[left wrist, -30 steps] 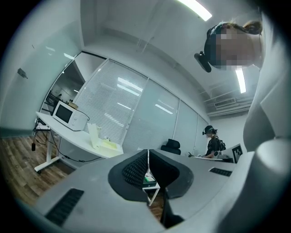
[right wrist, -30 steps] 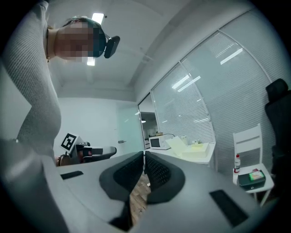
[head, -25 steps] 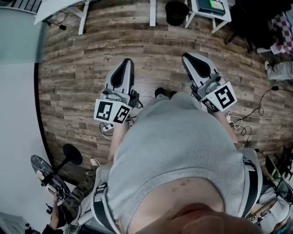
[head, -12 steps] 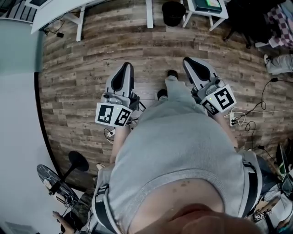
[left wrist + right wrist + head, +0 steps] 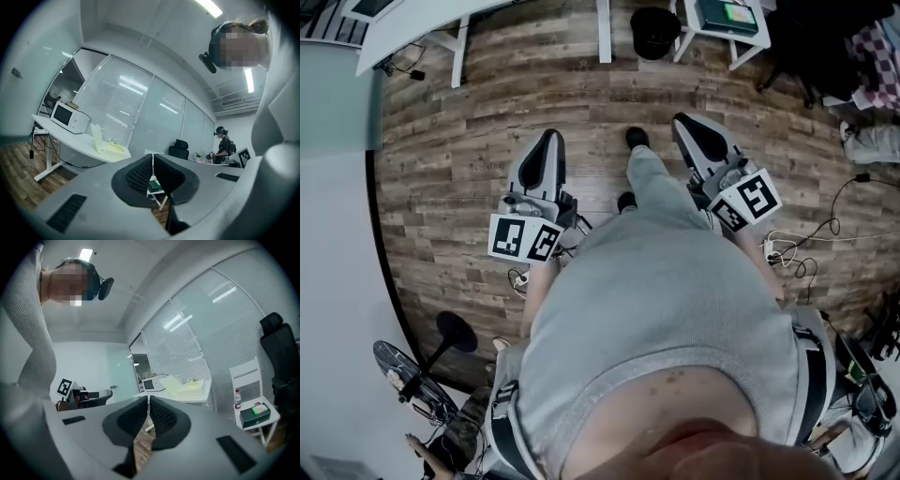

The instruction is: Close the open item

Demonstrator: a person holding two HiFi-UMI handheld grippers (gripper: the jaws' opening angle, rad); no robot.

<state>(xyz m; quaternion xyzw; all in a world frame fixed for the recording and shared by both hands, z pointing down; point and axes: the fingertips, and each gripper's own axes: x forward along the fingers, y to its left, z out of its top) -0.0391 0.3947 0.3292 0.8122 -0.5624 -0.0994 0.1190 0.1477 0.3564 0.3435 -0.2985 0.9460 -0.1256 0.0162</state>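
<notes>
**Left claw and right claw** — both are drawn fully together, with nothing held between the jaws, and are carried low above the wooden floor. Far ahead, a white tabletop is seen bearing a microwave and, just to its right, a pale yellow box with its lid raised — taken to be the open item. It has not been reached; the approach and the closing both remain to be done.

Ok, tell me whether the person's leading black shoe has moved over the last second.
Yes. The leading black shoe has stepped forward across the wood-plank floor, ending nearer the round black bin at the top of the head view.
</notes>
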